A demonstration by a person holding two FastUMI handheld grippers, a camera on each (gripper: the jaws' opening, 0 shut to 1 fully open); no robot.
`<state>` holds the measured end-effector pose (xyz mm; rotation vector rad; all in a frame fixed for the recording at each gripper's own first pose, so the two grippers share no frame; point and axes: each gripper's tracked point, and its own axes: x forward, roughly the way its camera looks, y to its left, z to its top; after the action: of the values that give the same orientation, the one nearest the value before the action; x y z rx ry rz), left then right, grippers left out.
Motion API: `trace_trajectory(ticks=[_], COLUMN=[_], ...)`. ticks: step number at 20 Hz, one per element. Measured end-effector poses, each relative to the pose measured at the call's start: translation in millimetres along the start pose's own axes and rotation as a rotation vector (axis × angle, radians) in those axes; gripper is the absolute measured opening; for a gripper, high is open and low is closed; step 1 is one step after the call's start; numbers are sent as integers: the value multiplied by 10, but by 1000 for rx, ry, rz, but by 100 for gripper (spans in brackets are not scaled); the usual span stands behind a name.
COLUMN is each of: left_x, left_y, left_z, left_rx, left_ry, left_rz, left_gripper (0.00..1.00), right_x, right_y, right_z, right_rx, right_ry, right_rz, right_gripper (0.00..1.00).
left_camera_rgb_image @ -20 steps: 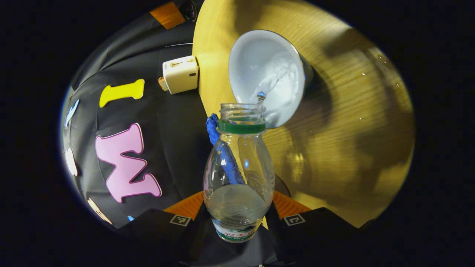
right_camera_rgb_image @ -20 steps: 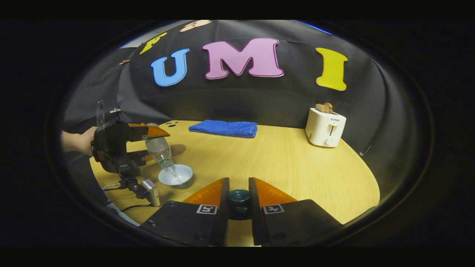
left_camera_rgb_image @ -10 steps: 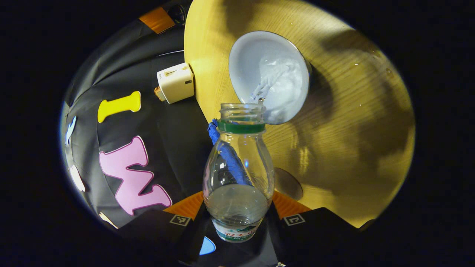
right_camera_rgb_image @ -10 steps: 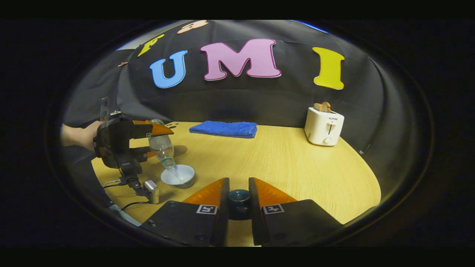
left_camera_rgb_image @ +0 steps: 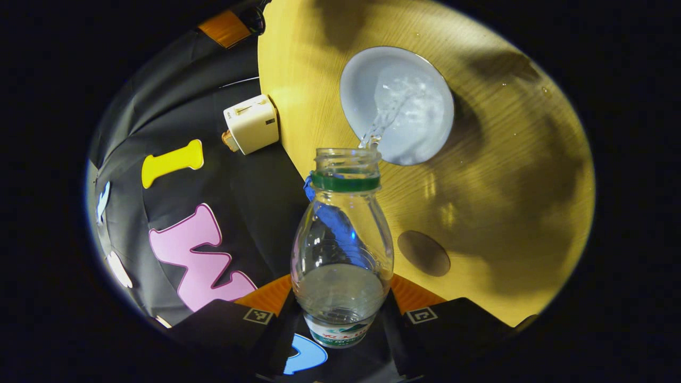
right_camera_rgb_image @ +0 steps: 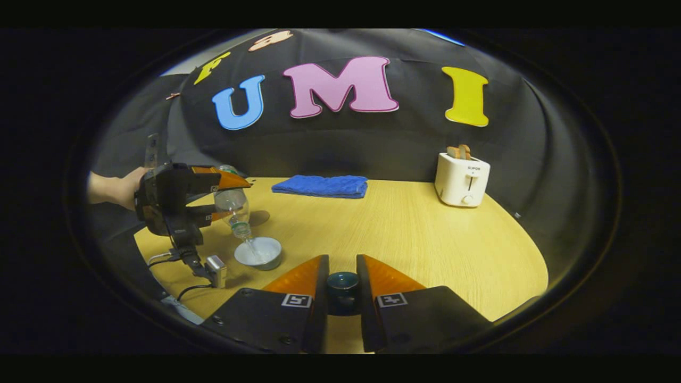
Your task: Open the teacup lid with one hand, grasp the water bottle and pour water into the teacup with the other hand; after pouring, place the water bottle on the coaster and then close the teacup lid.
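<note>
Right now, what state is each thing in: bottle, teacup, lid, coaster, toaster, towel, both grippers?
Bottle: uncapped, tipped, pouring, partly full.
Teacup: open, taking water.
Lid: off the cup, held by its knob.
Coaster: bare.
Toaster: toast sticking up.
Towel: folded, flat.
Left gripper: shut on bottle.
Right gripper: shut on lid.

Clear plastic water bottle (left_camera_rgb_image: 342, 250) with green neck ring, uncapped, tipped mouth-down, streaming water into open white round teacup (left_camera_rgb_image: 398, 105) on wood tabletop. Dark teal teacup lid (right_camera_rgb_image: 342, 284) lifted away. Brown round coaster (left_camera_rgb_image: 424, 253) lay bare nearby.
</note>
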<state>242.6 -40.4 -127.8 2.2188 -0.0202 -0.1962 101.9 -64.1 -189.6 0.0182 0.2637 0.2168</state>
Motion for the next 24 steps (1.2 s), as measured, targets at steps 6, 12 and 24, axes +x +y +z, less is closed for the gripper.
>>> trace_trajectory(ticks=[6,12,24], left_x=[47,77,133], left_y=[62,197,343], left_z=[14,101,85], left_rx=[60,144,274], left_ry=[-13,-51,-74], left_rz=[-3,7,-3], left_gripper=[76,75,75], right_x=[-36,-40,-44], right_y=[-73,-54,-7], right_z=[-18,-4,21], right_rx=[3,9,22], right_ry=[8,4,0], right_rz=[-8,-4,3], right_gripper=[30,24,30])
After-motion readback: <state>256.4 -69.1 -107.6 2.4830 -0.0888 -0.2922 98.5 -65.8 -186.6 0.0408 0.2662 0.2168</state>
